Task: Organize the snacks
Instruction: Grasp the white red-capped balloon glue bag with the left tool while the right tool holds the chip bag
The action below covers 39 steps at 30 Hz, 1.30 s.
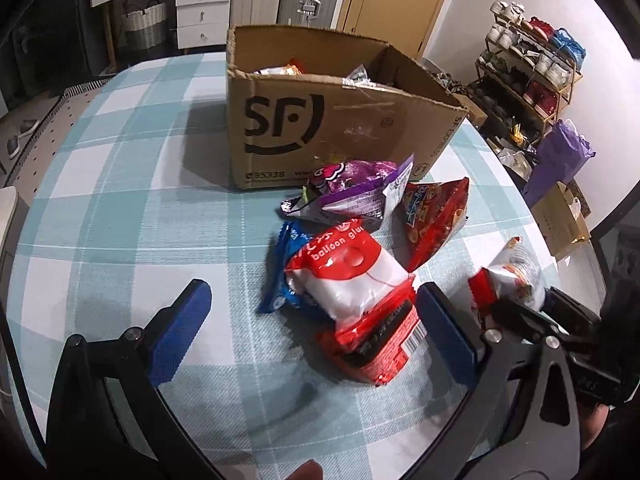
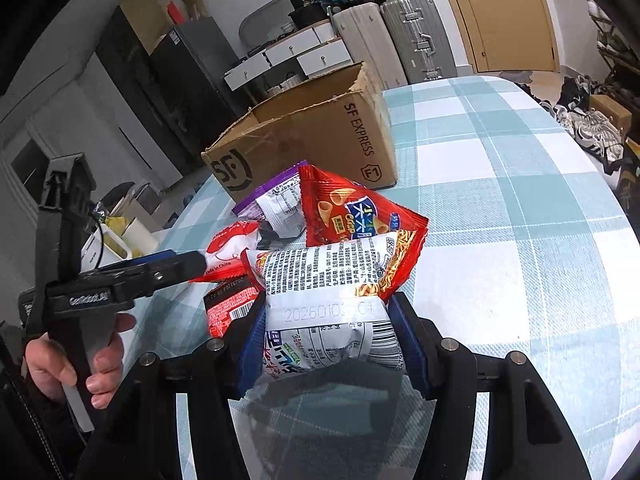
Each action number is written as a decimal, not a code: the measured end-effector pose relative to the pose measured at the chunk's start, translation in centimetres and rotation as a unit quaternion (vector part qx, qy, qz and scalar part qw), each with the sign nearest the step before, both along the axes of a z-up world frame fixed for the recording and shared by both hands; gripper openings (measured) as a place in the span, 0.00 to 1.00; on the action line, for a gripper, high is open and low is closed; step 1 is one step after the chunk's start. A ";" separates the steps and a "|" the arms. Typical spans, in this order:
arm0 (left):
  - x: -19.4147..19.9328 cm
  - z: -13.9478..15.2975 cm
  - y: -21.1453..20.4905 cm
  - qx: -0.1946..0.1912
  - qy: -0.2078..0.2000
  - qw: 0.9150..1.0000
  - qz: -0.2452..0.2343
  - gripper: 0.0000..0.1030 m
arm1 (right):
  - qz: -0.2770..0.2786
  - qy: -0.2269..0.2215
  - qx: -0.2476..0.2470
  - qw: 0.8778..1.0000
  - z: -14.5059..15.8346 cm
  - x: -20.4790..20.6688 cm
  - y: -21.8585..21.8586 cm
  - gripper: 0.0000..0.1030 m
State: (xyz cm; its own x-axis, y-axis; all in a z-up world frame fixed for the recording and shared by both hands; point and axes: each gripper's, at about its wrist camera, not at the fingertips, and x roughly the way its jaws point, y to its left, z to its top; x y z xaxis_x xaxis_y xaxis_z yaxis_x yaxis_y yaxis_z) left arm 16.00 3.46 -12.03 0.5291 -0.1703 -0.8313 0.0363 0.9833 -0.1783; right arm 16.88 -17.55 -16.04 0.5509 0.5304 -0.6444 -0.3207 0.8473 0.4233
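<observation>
Angled steeply down over the checked tablecloth (image 1: 120, 208), left gripper (image 1: 316, 320) spread wide, blue pads clear on both sides and nothing clamped; balloon-glue packet (image 1: 352, 276) lying between and just ahead of the fingers, its lower end near the right-hand pad. In the right wrist view, a bare hand (image 2: 76, 360) wrapped round that tool's handle at the left edge.

Right gripper (image 2: 330, 344) tilted down less sharply, jaws about half closed and pressed on both sides of a white noodle-snack bag (image 2: 340, 280), the bag puffed out between the pads and raised off the cloth.

Rest of the pile close behind: red cone-crisp bag (image 2: 344, 208), purple packet (image 1: 352, 188) and a blue packet (image 1: 280, 276) tucked under the balloon-glue one. Open SF cardboard box (image 1: 320, 128) standing just beyond, some snacks already poking up inside.
</observation>
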 end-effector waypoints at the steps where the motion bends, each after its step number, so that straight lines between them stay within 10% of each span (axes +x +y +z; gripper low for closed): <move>1: 0.4 -0.2 -0.1 -0.002 0.006 1.000 0.001 0.99 | 0.000 0.000 0.001 1.000 0.0 -0.1 -0.1 0.58; 16: 3.7 -2.2 -1.4 0.014 0.038 0.999 0.000 0.97 | -0.017 0.013 0.020 1.000 -0.8 -0.4 -1.7 0.58; 25: 2.9 -2.3 -0.2 -0.022 0.029 0.999 -0.031 0.44 | -0.014 0.009 0.023 1.000 -0.6 -0.6 -1.6 0.58; 39: 0.9 -1.6 0.6 -0.008 0.005 0.999 -0.051 0.23 | -0.016 0.005 0.019 1.000 0.3 -1.2 -1.1 0.58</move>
